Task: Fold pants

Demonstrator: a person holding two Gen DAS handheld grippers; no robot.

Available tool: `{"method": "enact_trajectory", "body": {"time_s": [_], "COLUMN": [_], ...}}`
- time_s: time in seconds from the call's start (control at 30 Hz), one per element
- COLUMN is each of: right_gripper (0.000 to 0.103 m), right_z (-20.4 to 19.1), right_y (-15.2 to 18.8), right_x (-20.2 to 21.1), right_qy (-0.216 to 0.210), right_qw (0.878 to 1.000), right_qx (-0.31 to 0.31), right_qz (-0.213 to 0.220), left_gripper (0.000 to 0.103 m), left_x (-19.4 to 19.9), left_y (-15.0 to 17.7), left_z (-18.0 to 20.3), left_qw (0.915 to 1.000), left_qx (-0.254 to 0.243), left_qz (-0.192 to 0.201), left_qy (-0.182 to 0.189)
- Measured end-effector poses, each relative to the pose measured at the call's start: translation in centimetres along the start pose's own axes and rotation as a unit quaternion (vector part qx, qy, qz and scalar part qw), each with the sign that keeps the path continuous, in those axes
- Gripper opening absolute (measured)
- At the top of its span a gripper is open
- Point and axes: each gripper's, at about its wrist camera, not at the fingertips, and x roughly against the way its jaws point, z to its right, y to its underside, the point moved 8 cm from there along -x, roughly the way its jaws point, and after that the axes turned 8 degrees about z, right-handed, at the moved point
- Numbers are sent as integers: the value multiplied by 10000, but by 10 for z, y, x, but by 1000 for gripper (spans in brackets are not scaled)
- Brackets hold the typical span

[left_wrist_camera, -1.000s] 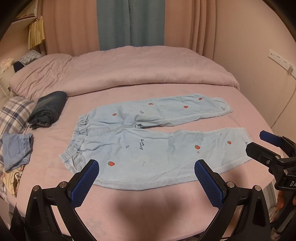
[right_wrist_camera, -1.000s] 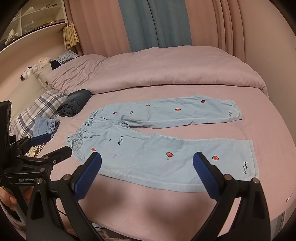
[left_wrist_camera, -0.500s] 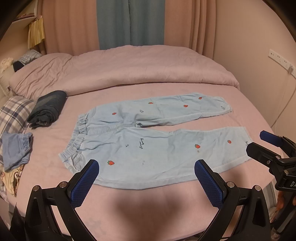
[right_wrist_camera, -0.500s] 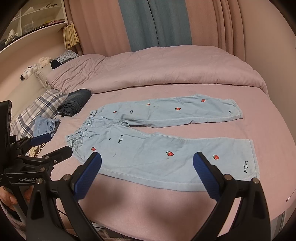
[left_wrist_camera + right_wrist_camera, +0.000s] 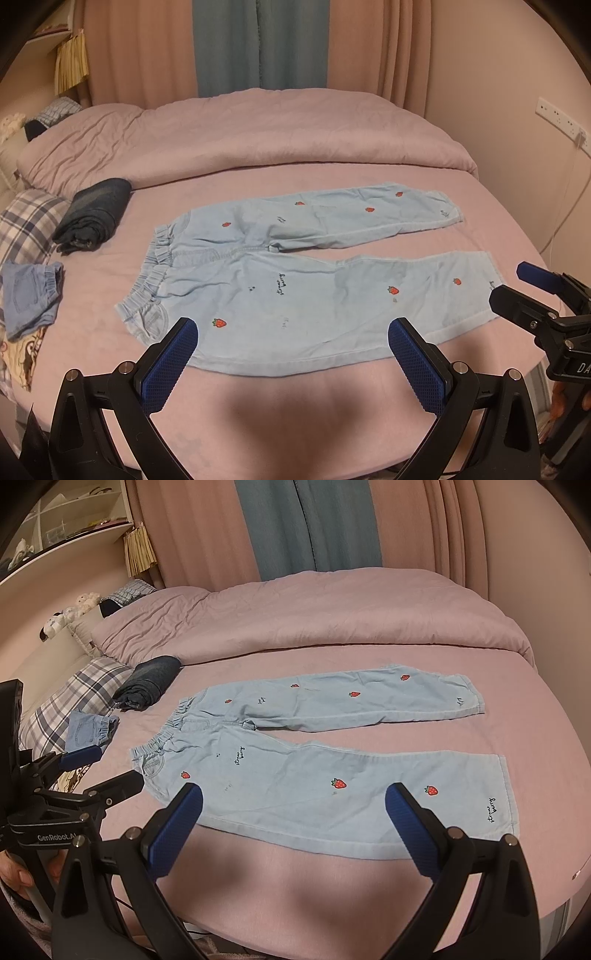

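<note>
Left wrist view: the left gripper (image 5: pixel 291 363) hangs over the near edge of the bed (image 5: pixel 295 406), its blue-padded fingers (image 5: pixel 168 360) spread wide with nothing between them. Compared with a second ago almost nothing has changed; the pants (image 5: pixel 295 280) sit a touch higher in this view, as if the gripper had dipped or eased back slightly, and the cloth itself has not been disturbed.

The pants lie flat and unfolded on the pink sheet, waistband toward the left, both legs running to the right and splayed apart, the near leg just beyond the fingertips. They are pale blue denim dotted with red strawberries; small dark script on the near leg reads "straw berry".

At the right edge of this view the right gripper (image 5: pixel 524 291) shows, likewise parted and empty, hovering beside the near leg's hem; white letters "DA" are legible on its body, the rest cut off.

In the right wrist view the right gripper (image 5: pixel 293 825) is seen wide apart over the near leg, and the left gripper (image 5: pixel 101 771) at the left edge carries the marking "GenRobot.AI".

A rolled dark garment (image 5: pixel 92 216) and a small folded blue garment (image 5: pixel 29 295) lie left of the waistband, well apart from the pants, by a plaid pillow (image 5: pixel 26 225).
</note>
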Motion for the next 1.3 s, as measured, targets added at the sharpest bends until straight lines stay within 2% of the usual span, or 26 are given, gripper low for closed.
{"method": "enact_trajectory", "body": {"time_s": [0.2,0.3,0.37,0.43,0.47,0.57,0.63,0.73,0.8,0.87,0.93,0.97,1.03,1.07,1.13,1.17,1.2,1.3], "right_gripper": [100,100,100,100,100,100,100,95,75,60,58,56,55,54,49,36,17,12], "right_z": [-1,-3,-6,-7,-8,-18,-29,-45,-50,-52,-51,-50,-50,-51,-55,-57,-58,-63], "right_y": [5,12,20,28,32,46,57,76,92,112,126,132,138,139,136,134,133,125], "right_x": [-6,-12,-19,-28,-32,-46,-58,-78,-92,-108,-119,-125,-136,-140,-144,-147,-151,-151], "right_qy": [10,-1,16,53,22,-247,-396,-367,-278,-165,-216,-244,-231,-188,-154,-100,-47,-87], "right_qw": [10000,9999,9997,9991,9987,9973,9948,9865,9771,9653,9561,9518,9433,9389,9288,9226,9167,9140], "right_qx": [-11,51,207,343,402,538,784,1472,1988,2462,2753,2866,3129,3281,3601,3770,3913,3963], "right_qz": [-65,-101,-150,-263,-307,-430,-525,-610,-706,-859,-985,-1069,-1079,-1025,-857,-807,-815,-865], "left_gripper": [103,102,102,102,102,102,102,102,102,102,100,98,71,64,12,11,10,9], "left_x": [-14,-27,-35,-43,-47,-59,-70,-88,-102,-115,-127,-133,-141,-143,-148,-151,-152,-139], "left_y": [6,16,24,30,34,50,65,92,103,107,110,110,111,108,102,101,101,98], "left_z": [-6,-27,-49,-71,-86,-124,-151,-184,-191,-191,-190,-191,-197,-199,-204,-206,-207,-209], "left_qw": [9979,9926,9880,9870,9866,9820,9749,9557,9426,9312,9245,9237,9291,9322,9354,9316,9283,9307], "left_qx": [504,1069,1438,1551,1574,1794,2107,2796,3226,3546,3692,3703,3547,3467,3408,3498,3582,3567], "left_qz": [-147,-289,-379,-412,-420,-457,-538,-736,-809,-837,-932,-971,-1036,-1010,-910,-976,-992,-797], "left_qy": [375,501,406,123,-88,-385,-472,-550,-285,100,190,165,-153,-251,-241,-161,-126,-113]}}
